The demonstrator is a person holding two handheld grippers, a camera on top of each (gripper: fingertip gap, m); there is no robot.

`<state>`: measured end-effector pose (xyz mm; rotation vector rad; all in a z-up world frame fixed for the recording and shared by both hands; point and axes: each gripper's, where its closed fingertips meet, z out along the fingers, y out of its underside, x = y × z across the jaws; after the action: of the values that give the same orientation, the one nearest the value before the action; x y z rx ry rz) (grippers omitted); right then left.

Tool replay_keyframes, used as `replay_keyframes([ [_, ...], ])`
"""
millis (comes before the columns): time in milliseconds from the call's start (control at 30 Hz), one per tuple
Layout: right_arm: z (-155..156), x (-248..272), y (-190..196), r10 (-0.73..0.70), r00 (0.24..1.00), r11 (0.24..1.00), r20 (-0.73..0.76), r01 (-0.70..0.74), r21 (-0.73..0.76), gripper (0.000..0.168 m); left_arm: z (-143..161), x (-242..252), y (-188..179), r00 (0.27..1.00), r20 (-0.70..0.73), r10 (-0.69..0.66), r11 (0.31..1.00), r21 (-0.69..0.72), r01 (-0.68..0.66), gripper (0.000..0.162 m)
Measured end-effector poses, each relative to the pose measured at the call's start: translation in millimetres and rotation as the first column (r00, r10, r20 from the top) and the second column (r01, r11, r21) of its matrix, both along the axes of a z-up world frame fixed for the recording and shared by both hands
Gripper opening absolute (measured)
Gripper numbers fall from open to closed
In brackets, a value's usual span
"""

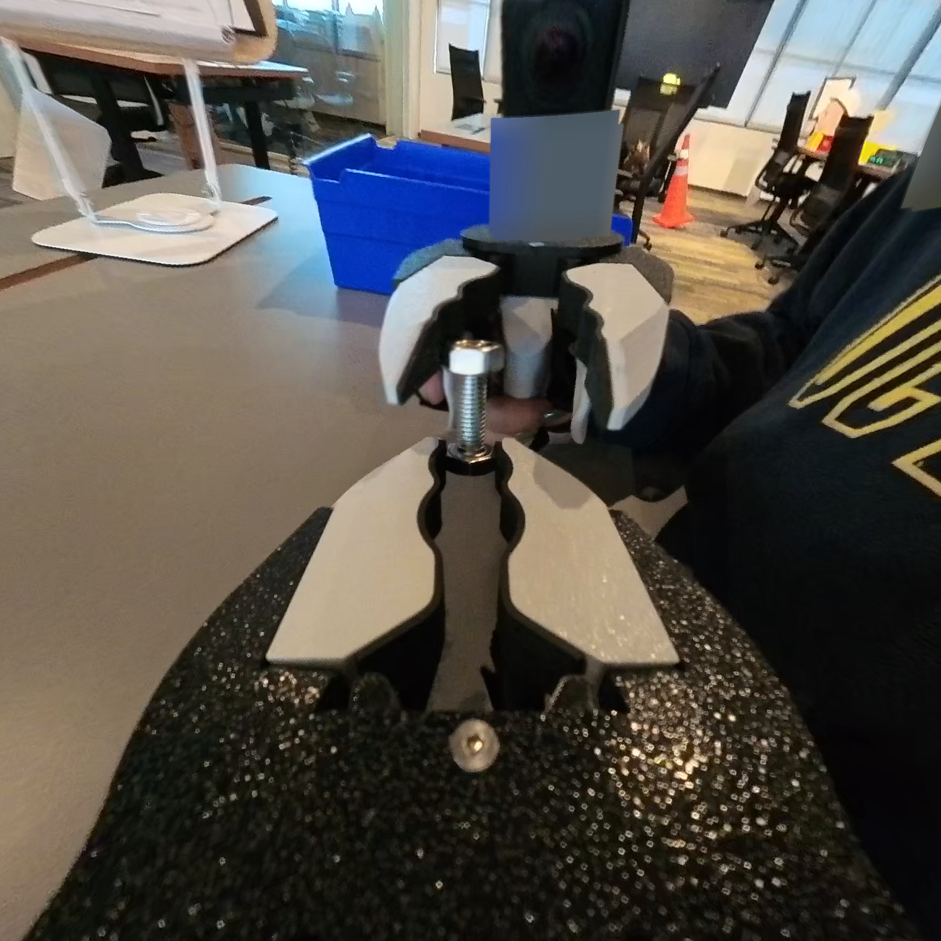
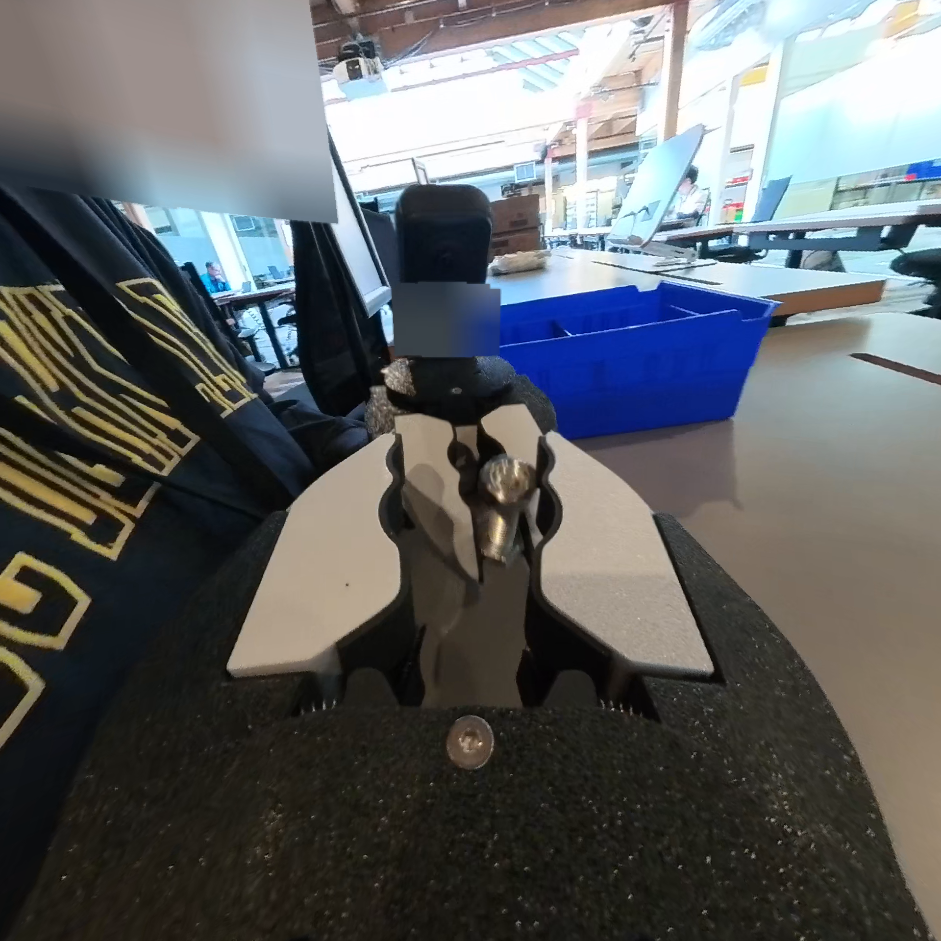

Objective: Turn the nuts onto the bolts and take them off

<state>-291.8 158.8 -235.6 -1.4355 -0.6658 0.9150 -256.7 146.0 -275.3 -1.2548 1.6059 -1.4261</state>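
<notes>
A silver bolt (image 1: 472, 392) stands upright, hex head on top, with a nut (image 1: 468, 454) on its lower end. My left gripper (image 1: 469, 450) is shut on the nut and holds the bolt above the grey table (image 1: 153, 433). My right gripper faces it, and one of its white fingers (image 1: 407, 331) sits just behind the bolt head. In the right wrist view my right gripper (image 2: 468, 448) is open, with a wide gap between its jaws. The bolt (image 2: 501, 504) lies in that gap near the right-hand finger, next to a left gripper finger (image 2: 438, 514). Whether it touches the bolt is unclear.
A blue bin (image 1: 397, 214) stands on the table behind the grippers and also shows in the right wrist view (image 2: 636, 366). A clear stand on a white mat (image 1: 153, 224) is at the far left. The person's dark sweater (image 1: 814, 509) is close on the right. Tip to tip, the grippers are about 5 cm apart.
</notes>
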Motion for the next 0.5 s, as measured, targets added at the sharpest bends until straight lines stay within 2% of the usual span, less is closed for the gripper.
replay_keyframes([
  [233,-2,14,-4,-0.034,0.999,0.999,0.010,0.034,0.003,0.047,6,-4,16,0.997,0.031,0.068,0.997,-0.020,-0.068,0.018],
  [300,-2,17,-6,-0.025,1.000,1.000,0.010,0.025,0.003,0.040,7,-6,21,0.996,0.032,0.087,0.996,-0.031,-0.086,0.018],
  [400,1,22,1,-0.072,0.997,0.997,-0.017,0.072,0.005,0.046,9,-7,19,0.997,0.040,0.066,0.996,-0.056,-0.063,0.018],
  [500,3,14,6,-0.062,0.998,0.998,-0.012,0.062,0.018,0.052,6,-5,9,0.999,0.027,0.018,0.999,-0.049,-0.016,0.018],
])
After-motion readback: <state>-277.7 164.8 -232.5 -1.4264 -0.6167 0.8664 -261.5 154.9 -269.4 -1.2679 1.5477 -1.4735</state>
